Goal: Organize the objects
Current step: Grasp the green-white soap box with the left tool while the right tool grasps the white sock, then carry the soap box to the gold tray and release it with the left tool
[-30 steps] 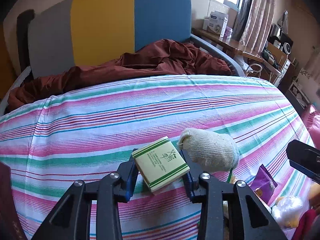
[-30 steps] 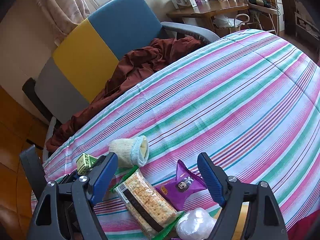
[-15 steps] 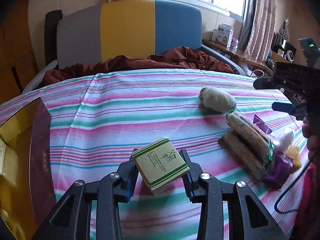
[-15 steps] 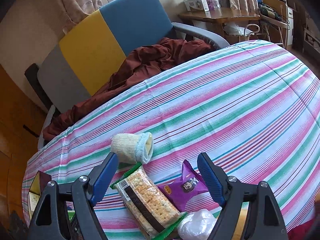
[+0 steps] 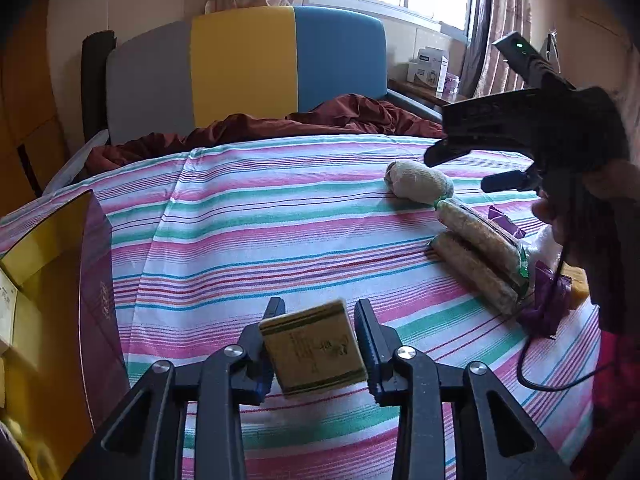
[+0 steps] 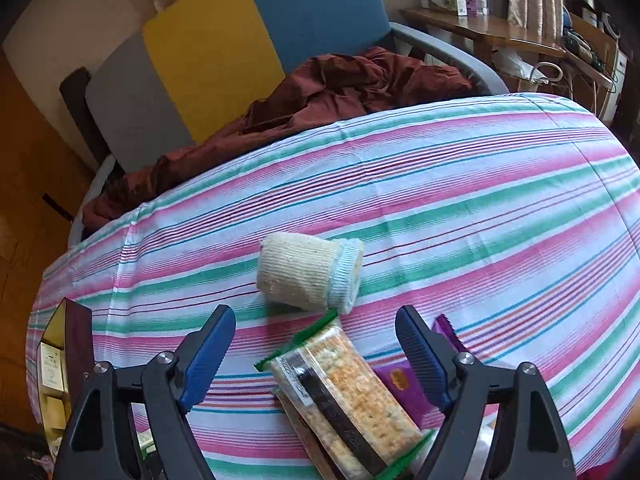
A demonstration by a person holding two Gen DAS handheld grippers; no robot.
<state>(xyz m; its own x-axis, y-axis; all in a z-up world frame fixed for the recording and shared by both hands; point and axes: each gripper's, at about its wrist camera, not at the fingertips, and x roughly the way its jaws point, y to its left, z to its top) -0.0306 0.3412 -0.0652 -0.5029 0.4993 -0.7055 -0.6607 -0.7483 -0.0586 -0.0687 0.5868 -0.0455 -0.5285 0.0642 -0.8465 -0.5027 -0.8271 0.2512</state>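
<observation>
My left gripper has a small tan box with green bands between its pads, tilted and blurred, above the striped bedsheet. Its jaws are closing on the box. A hand holds my right gripper open above the near end of a cracker pack, nothing gripped; the left wrist view shows it as the right gripper at the right. A rolled cream sock lies just beyond its fingertips. A purple snack packet lies beside the crackers.
An open maroon and yellow carton with small boxes inside stands at the bed's left edge. A brown blanket is heaped against the grey, yellow and blue headboard. A cable trails beside the cracker packs.
My left gripper has swung left, bringing the carton into view, and the tan box has turned between narrower jaws. My right gripper has shifted closer over the crackers and sock, still open.
</observation>
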